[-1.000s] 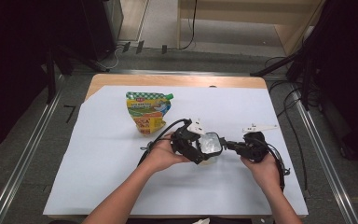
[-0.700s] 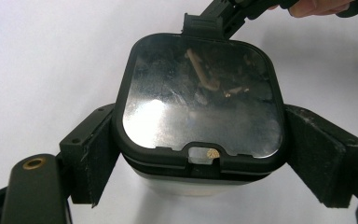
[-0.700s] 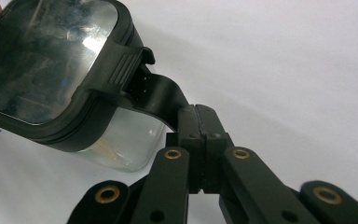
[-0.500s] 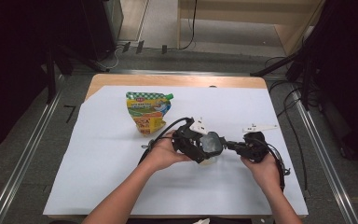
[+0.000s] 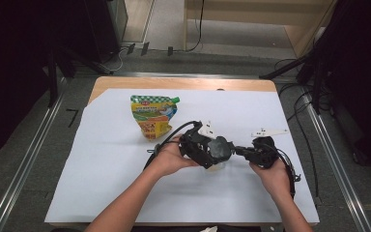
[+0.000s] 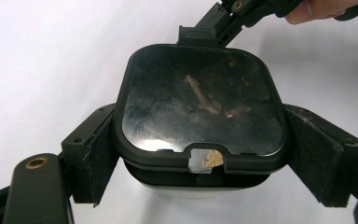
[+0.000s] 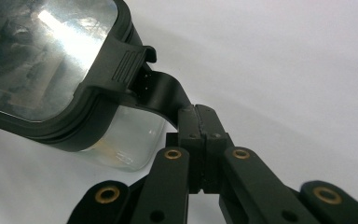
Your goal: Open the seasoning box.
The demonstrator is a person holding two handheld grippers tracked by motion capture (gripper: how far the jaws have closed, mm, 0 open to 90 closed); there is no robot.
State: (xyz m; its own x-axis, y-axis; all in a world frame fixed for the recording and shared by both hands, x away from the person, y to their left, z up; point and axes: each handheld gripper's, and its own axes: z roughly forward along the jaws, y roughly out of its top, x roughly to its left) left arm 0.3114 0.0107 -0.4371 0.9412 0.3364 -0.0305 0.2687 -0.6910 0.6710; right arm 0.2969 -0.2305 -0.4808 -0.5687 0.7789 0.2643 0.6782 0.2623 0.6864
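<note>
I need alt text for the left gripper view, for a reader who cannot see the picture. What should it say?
A square container with a black lid sits clamped between the two black pads of the left tongs, above a white table cover. At the far edge of the lid, the right tongs meet its latch tab, with a hand behind them.

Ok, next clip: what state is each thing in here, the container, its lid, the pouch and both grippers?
Container: clear, clamped at its sides between the left gripper's jaws, lid on.
Lid: black, seated on the container, small pour flap at its rim open.
Lid tab: pinched by the right gripper.
Left gripper: shut on the container.
Right gripper: shut on the lid tab.
Pouch: on the white sheet, green cap on, untouched.
</note>
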